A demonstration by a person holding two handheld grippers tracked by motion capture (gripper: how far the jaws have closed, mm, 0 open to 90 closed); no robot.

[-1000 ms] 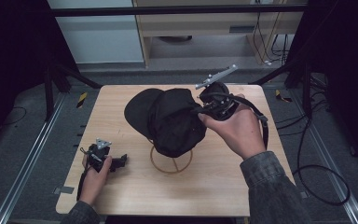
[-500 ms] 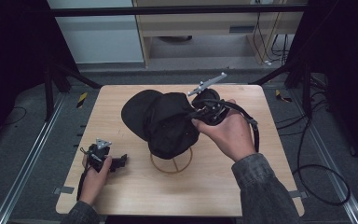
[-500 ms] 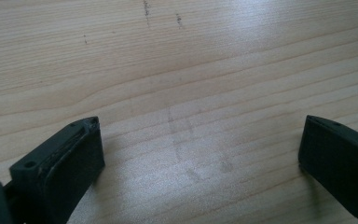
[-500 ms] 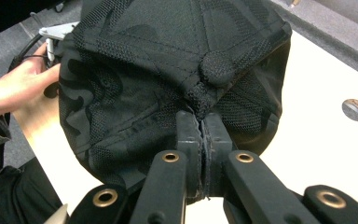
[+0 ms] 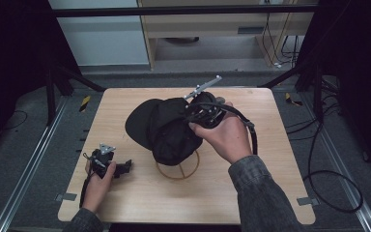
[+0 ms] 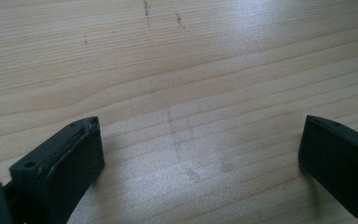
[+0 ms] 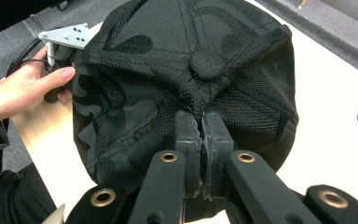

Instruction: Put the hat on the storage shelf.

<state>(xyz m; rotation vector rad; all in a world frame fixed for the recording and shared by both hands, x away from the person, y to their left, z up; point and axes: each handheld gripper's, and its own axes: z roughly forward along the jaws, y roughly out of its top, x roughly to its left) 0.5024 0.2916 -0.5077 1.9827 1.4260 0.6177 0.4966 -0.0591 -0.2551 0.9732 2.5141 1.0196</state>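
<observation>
A black mesh cap [image 5: 166,128] hangs over a wooden ring stand [image 5: 178,169] at the middle of the table, its brim pointing left. My right gripper [image 5: 193,116] is shut on the cap's crown fabric; in the right gripper view the jaws pinch the cloth just below the top button [image 7: 207,63], and the gripper [image 7: 202,123] holds the cap [image 7: 186,74] up. My left gripper [image 5: 123,167] rests low on the table near the front left, its jaws wide open over bare wood [image 6: 182,93] with nothing between them.
The light wooden table [image 5: 270,145] has free room on its right half and along the front. A black cable [image 5: 251,130] loops from the right gripper over the hand. Dark frame rails and floor cables surround the table.
My right gripper has carried the cap a little to the left and lower over the ring stand. The left gripper has stayed put.
</observation>
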